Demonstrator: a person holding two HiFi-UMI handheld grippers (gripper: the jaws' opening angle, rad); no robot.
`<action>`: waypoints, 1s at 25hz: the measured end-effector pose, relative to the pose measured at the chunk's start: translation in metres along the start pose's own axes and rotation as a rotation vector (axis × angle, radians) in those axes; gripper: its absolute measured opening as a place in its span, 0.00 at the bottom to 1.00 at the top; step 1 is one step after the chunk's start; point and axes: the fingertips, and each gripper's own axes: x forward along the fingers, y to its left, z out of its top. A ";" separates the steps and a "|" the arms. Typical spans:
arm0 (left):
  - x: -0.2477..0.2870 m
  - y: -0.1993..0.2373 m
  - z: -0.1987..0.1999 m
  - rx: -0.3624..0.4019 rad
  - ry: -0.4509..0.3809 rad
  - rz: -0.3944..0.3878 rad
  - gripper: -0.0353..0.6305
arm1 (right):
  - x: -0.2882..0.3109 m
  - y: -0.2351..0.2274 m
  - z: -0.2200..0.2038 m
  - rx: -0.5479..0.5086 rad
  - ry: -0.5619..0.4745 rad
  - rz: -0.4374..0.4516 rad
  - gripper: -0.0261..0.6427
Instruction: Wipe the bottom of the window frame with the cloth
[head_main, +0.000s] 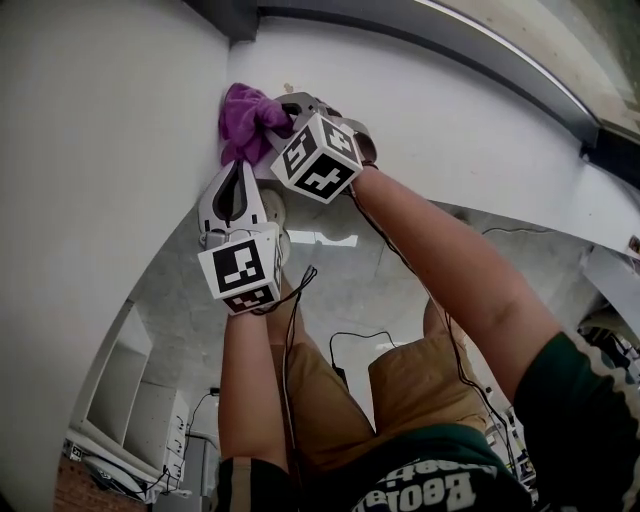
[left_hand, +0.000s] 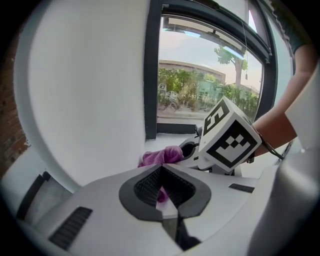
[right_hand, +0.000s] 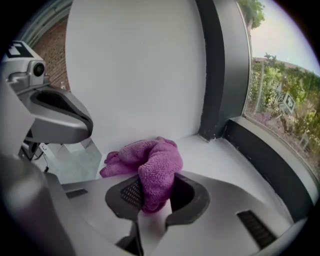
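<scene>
Finds the right claw (right_hand: 156, 196) clamped on the cloth (right_hand: 150, 165), a purple bunch gripped between both pads and spilling toward 10 o'clock onto the white sill (right_hand: 220, 155). Places the cloth on that sill, close against the white wall (right_hand: 135, 75), with the window frame's dark bottom rail (right_hand: 267, 162) off at 3 o'clock and its dark upright (right_hand: 215, 70) at 1 o'clock, touching neither. Confirms this in the head view: cloth (head_main: 245, 118) at 11 o'clock, tucked into the angle of wall and sill, right claw (head_main: 283, 115) at its 3 o'clock edge, marker cube (head_main: 318, 157) directly behind. Records the left claw (left_hand: 160, 169) closed, tips together, with nothing discernibly clamped; notes a sliver of purple showing through the gap below the tips. Locates the left claw (head_main: 236, 170) in the head view at 6 o'clock of the cloth, just beside it, contact not determinable. Sees, from the left gripper view, the cloth (left_hand: 162, 156) just beyond the tips at 12 o'clock, the right claw's cube at 2 o'clock, and trees (left_hand: 200, 92) and a building (left_hand: 195, 65) through the glass.
</scene>
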 end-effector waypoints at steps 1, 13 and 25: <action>0.003 0.000 0.005 0.003 -0.004 -0.001 0.06 | 0.001 -0.005 0.001 -0.011 0.000 -0.003 0.17; 0.044 -0.002 0.048 0.061 -0.036 -0.034 0.06 | 0.008 -0.049 0.011 -0.070 -0.002 -0.046 0.17; 0.057 0.002 0.054 0.088 0.004 -0.011 0.06 | 0.007 -0.083 0.016 0.038 0.006 -0.124 0.17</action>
